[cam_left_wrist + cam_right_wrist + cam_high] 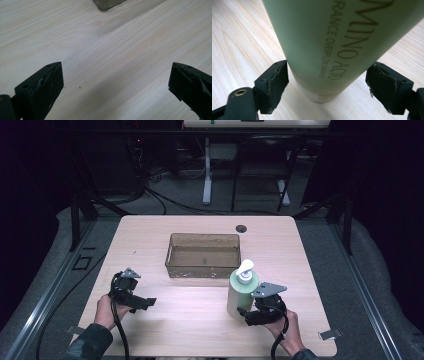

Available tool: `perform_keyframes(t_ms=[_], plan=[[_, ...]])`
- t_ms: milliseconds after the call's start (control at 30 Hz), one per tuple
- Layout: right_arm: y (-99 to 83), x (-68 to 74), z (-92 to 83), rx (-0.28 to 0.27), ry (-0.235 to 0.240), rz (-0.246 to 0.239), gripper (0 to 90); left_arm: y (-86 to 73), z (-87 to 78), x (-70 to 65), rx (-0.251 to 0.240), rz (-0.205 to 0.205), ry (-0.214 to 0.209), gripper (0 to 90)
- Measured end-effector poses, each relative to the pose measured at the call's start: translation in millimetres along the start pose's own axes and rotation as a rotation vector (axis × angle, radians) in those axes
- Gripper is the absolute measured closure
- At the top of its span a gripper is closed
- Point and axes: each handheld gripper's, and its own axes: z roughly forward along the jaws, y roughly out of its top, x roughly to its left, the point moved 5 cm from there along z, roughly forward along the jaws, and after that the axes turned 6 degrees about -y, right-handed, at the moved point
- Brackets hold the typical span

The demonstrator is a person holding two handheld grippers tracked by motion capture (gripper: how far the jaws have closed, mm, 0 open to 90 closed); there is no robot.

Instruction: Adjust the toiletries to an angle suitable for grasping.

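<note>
A pale green pump bottle [242, 292] with a white pump head stands upright on the wooden table [190, 325], right of the middle. My right gripper [245, 312] reaches in low from the bottle's right. In the right gripper view the bottle [332, 37] sits between the two black jaws, and both pads touch its sides just above the base, so the right gripper [327, 75] is shut on it. My left gripper [149, 303] hovers at the table's front left. Its jaws stand wide apart over bare wood, so the left gripper [116, 80] is open and holds nothing.
A clear rectangular bin [202, 236] stands at the table's middle, just behind the bottle; its corner [107, 5] shows at the top of the left gripper view. A small dark hole [241, 228] marks the tabletop behind it. Metal clips [330, 334] sit at the front edge.
</note>
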Motion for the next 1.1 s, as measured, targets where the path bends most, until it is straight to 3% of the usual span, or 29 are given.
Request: perform_keyframes(t_ms=[700, 1100], plan=[[28.2, 13.8, 31.0, -0.008, 0.023, 0.018, 18.7, -8.0, -9.0, 4.9, -0.012, -0.016, 0.014, 0.0], [39.9, 28.4, 45.4, -0.003, 0.068, 0.017, 29.8, -7.1, -9.9, 0.6, -0.02, -0.01, -0.019, 0.0]])
